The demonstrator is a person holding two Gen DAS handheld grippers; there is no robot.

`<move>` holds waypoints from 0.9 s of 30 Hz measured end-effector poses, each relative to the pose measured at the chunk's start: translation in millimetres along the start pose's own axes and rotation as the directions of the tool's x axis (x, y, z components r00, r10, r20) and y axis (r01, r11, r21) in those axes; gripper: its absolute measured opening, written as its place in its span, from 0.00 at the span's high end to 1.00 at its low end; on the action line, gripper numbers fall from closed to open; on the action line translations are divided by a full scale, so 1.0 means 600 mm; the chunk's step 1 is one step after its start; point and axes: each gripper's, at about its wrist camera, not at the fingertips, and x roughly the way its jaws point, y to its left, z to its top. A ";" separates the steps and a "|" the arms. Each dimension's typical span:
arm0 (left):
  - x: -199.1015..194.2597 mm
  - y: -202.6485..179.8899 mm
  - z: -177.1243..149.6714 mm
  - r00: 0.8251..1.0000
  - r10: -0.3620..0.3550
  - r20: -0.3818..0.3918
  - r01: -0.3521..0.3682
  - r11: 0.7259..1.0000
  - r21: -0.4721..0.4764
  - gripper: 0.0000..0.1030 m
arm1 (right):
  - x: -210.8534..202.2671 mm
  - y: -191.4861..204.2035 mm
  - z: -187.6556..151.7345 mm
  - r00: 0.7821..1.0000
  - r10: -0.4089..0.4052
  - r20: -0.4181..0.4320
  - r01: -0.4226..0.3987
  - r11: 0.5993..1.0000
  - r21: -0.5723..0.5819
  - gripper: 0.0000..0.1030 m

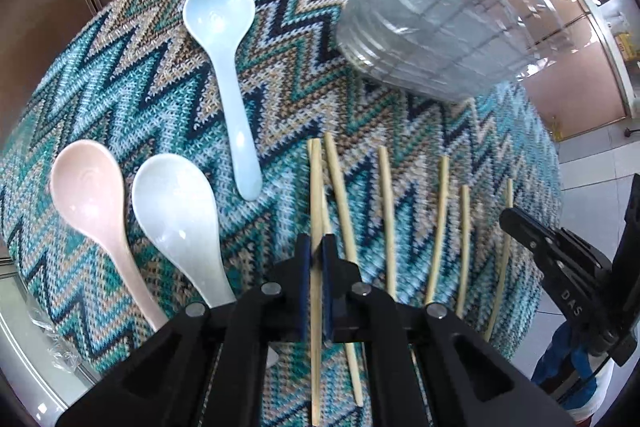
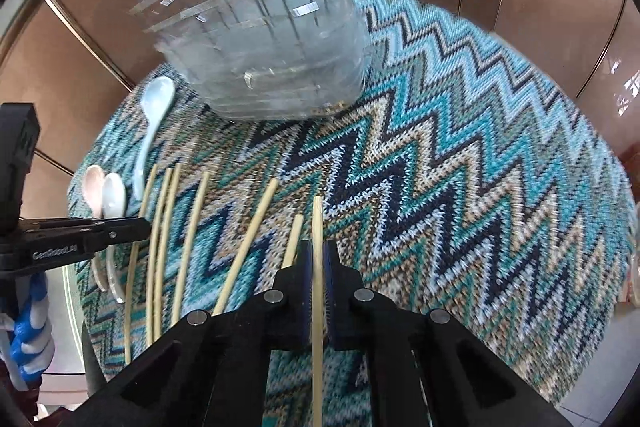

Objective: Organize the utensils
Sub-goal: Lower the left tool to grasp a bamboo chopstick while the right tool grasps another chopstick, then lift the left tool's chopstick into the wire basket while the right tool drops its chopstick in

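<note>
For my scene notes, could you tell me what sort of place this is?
Probably a home dining area: a round table under a zigzag knitted cloth, with soup spoons and chopsticks laid out beside a clear container.

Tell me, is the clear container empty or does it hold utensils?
Empty, apparently: through the clear container no utensils show, though its walls are blurred.

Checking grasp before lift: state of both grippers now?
Left gripper: closed on a chopstick.
Right gripper: closed on another chopstick.
</note>
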 end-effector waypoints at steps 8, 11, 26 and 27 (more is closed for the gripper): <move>-0.084 -0.005 -0.047 0.992 -0.042 0.117 0.037 0.998 0.044 0.95 | -0.118 0.023 -0.046 0.989 0.006 0.146 0.000 0.999 -0.042 0.94; -0.138 -0.013 -0.065 0.973 -0.080 0.216 0.063 0.994 0.086 0.95 | -0.162 0.040 -0.056 0.977 0.009 0.212 0.001 0.999 -0.051 0.94; -0.397 -0.116 0.065 0.644 -0.268 0.716 0.123 0.961 0.249 0.95 | -0.339 0.102 0.097 0.726 0.059 0.685 0.023 0.994 -0.109 0.95; -0.401 -0.124 0.077 0.614 -0.271 0.741 0.117 0.960 0.254 0.95 | -0.339 0.099 0.111 0.707 0.062 0.705 0.020 0.994 -0.107 0.95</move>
